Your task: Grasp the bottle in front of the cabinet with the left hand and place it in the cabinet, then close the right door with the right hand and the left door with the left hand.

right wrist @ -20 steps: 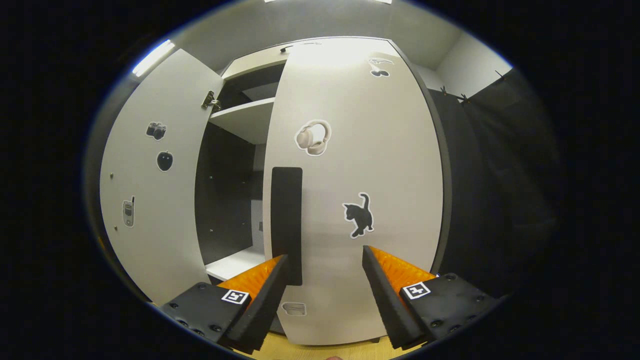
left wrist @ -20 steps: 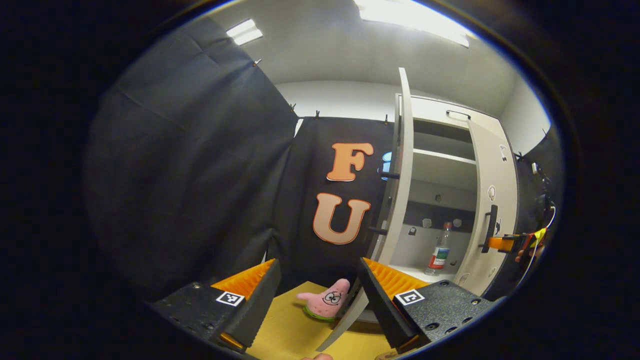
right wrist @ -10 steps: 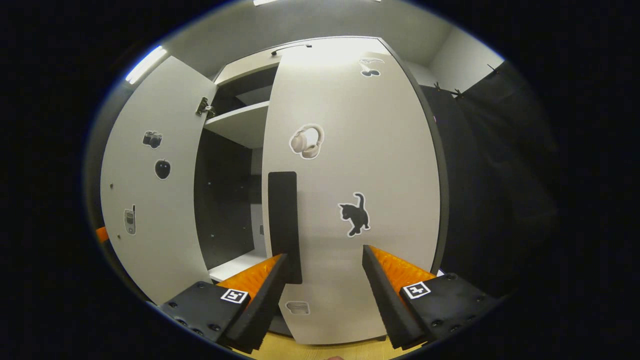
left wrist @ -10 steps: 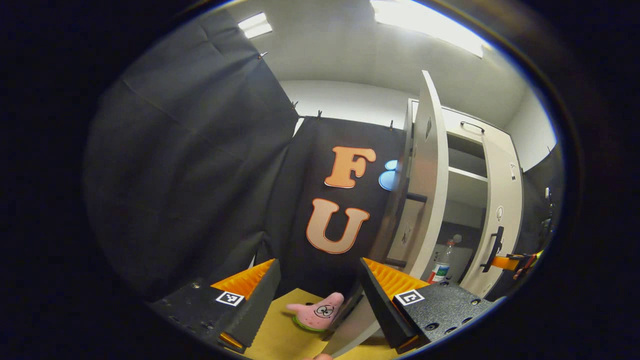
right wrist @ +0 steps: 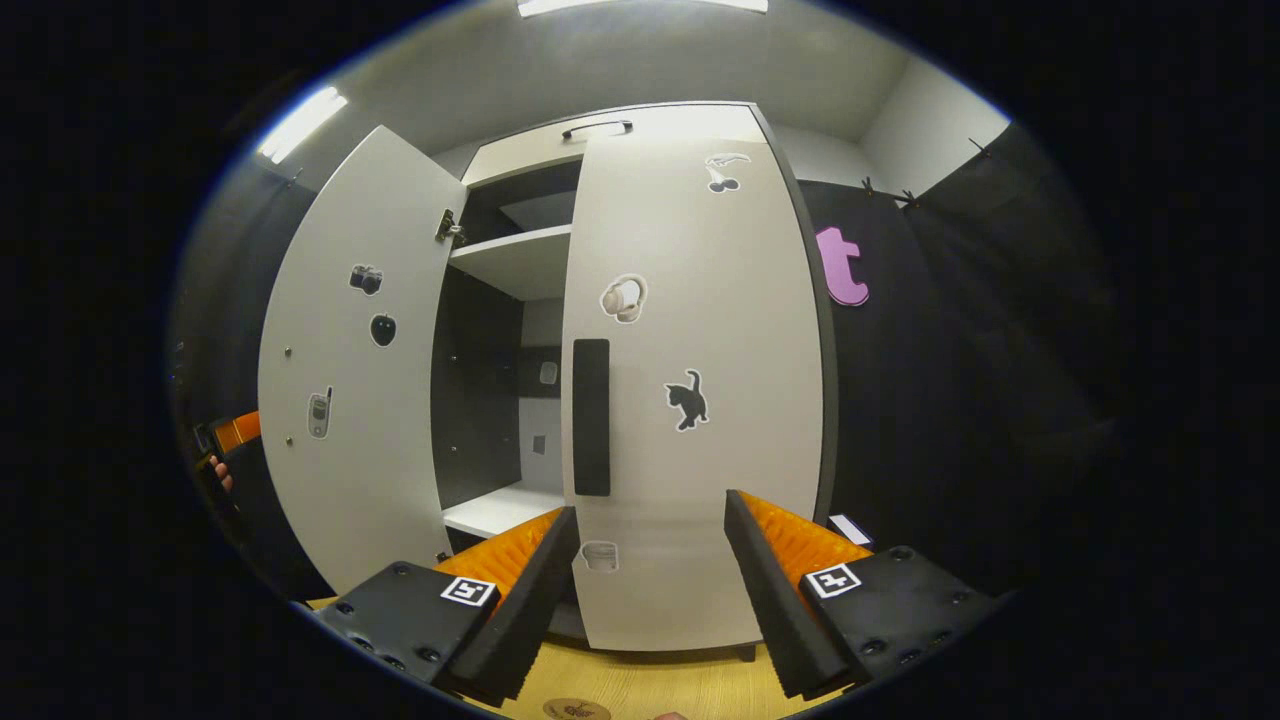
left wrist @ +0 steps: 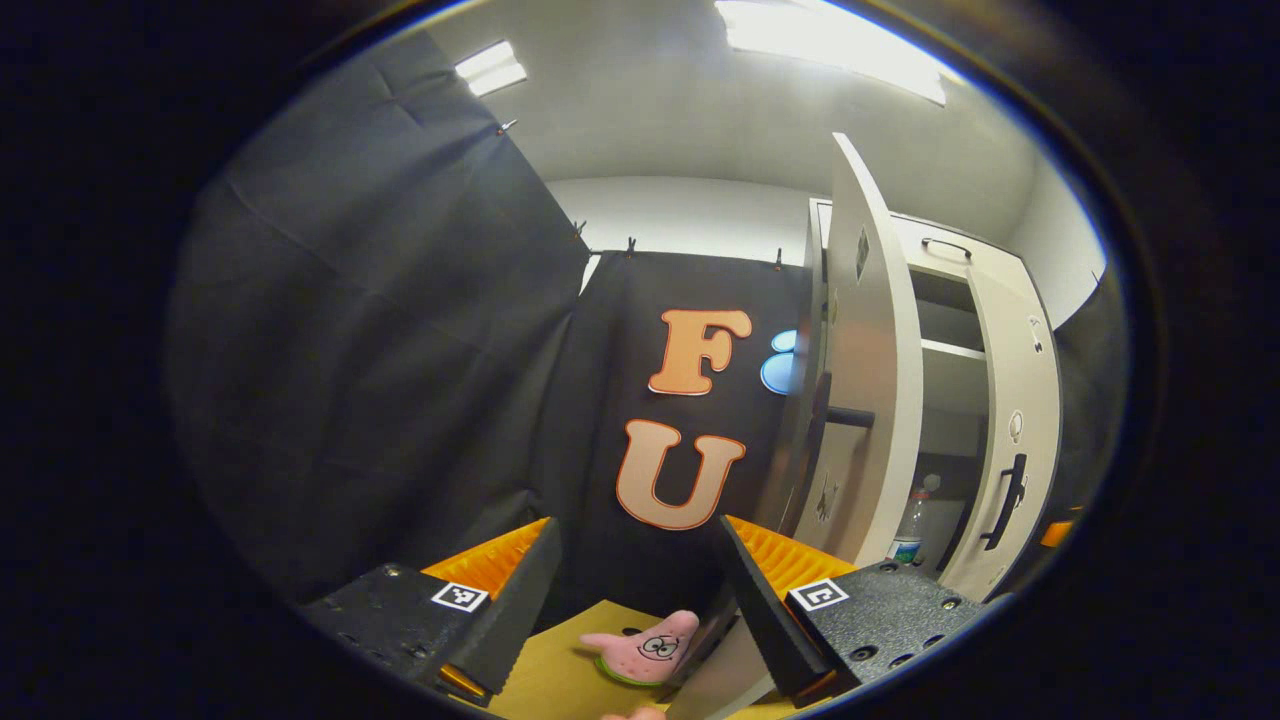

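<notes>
Closing the left door [left wrist: 868, 400] is the step in hand, judging by the bottle [left wrist: 912, 522] standing on the cabinet's bottom shelf [right wrist: 495, 508] and the right door [right wrist: 700, 400] lying nearly flush. The left hand-held gripper [left wrist: 640, 590], jaws wide and empty, sits just beside the left door's outer face, below its dark handle [left wrist: 835, 420]; pushing that panel toward the cabinet seems next. The right hand-held gripper [right wrist: 648, 575] hangs open, holding nothing, before the right door. The bottle looks clear, with a pale cap.

Pink star toy [left wrist: 640, 648] (on wood tabletop [left wrist: 560, 680]).
</notes>
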